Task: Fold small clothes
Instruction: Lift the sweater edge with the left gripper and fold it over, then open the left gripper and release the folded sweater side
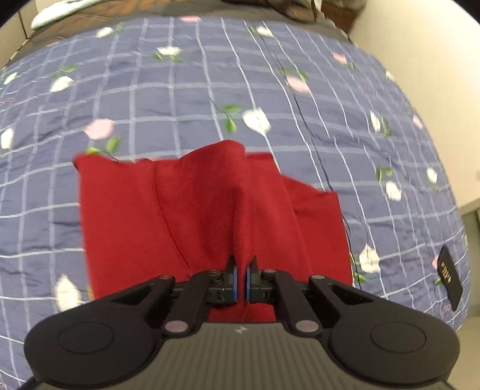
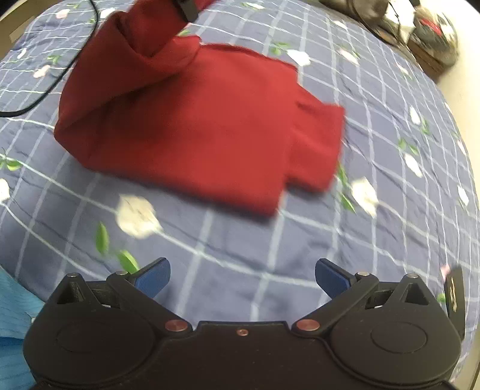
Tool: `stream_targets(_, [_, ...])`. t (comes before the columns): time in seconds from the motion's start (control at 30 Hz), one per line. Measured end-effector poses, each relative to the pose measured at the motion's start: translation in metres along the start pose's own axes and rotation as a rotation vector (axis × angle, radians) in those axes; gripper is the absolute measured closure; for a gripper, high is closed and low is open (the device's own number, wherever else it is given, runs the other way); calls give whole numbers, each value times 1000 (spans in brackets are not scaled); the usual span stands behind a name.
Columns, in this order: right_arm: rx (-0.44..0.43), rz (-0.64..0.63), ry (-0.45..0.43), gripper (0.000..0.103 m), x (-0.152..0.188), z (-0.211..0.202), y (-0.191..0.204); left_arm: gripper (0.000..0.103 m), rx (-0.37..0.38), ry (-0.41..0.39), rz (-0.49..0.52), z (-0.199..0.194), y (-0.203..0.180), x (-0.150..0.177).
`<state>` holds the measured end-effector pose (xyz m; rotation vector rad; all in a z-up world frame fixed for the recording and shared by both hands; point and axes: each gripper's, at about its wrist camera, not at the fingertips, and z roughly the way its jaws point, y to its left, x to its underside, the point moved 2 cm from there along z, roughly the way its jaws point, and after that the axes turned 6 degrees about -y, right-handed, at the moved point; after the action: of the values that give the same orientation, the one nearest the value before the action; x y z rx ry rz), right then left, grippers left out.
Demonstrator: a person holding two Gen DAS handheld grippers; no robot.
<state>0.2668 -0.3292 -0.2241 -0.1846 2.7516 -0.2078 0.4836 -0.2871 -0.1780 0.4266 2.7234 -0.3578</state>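
A small red garment (image 1: 192, 210) lies on a blue checked floral bedspread (image 1: 180, 90). My left gripper (image 1: 240, 270) is shut on a pinched ridge of the garment's near edge and lifts it into a peak. In the right wrist view the red garment (image 2: 210, 126) lies ahead, with one corner pulled up at the top left by the left gripper (image 2: 187, 9). My right gripper (image 2: 241, 279) is open and empty, above the bedspread (image 2: 240, 240) just short of the garment's near edge.
A black cable (image 1: 303, 114) runs across the bedspread; it also shows in the right wrist view (image 2: 60, 75). A dark flat device (image 1: 448, 277) lies at the right edge. Light blue cloth (image 2: 15, 315) sits at bottom left. Dark clutter (image 2: 420, 27) lies at the far side.
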Motion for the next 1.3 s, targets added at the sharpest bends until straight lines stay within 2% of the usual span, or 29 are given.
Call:
stream_targets(0.2, [16, 28, 44, 0, 34, -3, -38, 99, -38, 30, 13, 26, -28, 14])
stream_targets(0.33, [20, 46, 61, 0, 47, -1, -59, 94, -41, 47, -49, 30, -24, 17])
stream_targets(0.37, [18, 49, 63, 0, 49, 0, -62, 90, -34, 51, -71, 29, -21, 17])
stream_targets(0.43, [14, 50, 64, 0, 51, 0, -69, 76, -19, 50, -99, 26, -19, 15])
stream_targets(0.47, [12, 48, 64, 0, 51, 1, -71, 72, -9, 46, -104, 23, -19, 14])
stream_targets(0.53, [11, 46, 62, 0, 50, 1, -74, 57, 6, 34, -102, 16, -20, 13])
stream_targets(0.67, [1, 33, 58, 0, 42, 1, -76, 43, 35, 4, -134, -1, -13, 15])
stream_targets(0.73, [-4, 29, 55, 0, 35, 3, -75, 30, 30, -16, -159, -11, -4, 18])
stream_targets(0.83, [-20, 30, 49, 0, 27, 6, -70, 19, -12, -50, -193, -28, 16, 26])
stream_targets(0.97, [-62, -4, 62, 0, 17, 11, -53, 12, -78, -44, -249, -39, 49, 38])
stream_targets(1.03, [-101, -28, 77, 0, 9, 14, -43, 2, -117, -37, -287, -44, 68, 44])
stream_targets(1.17, [-124, -8, 58, 0, -14, 14, -35, 1, -173, -42, -328, -50, 105, 54])
stream_targets(1.3, [-163, 110, 23, 0, -44, 16, -41, 1, -212, -5, -379, -45, 134, 69])
